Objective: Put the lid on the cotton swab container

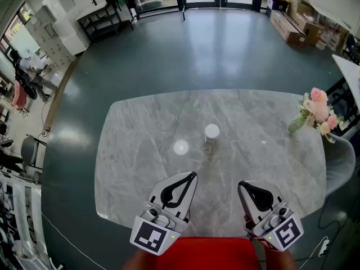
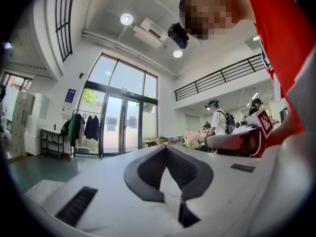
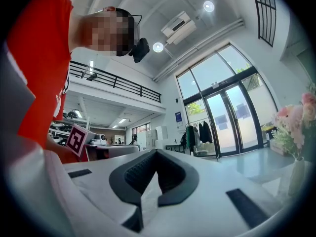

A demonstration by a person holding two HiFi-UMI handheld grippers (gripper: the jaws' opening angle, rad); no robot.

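In the head view a small round cotton swab container stands upright near the middle of the grey marble table. A flat, pale round lid lies on the table just to its left, apart from it. My left gripper and right gripper are low at the near edge, well short of both, tips pointing toward the container. Both are shut with nothing between their jaws. The left gripper view and the right gripper view show closed jaws tilted up toward the room; neither shows the container or lid.
A vase of pink flowers stands at the table's right edge, also seen in the right gripper view as flowers. A translucent chair sits beside that edge. Dark floor surrounds the table; shelves and boxes line the far walls.
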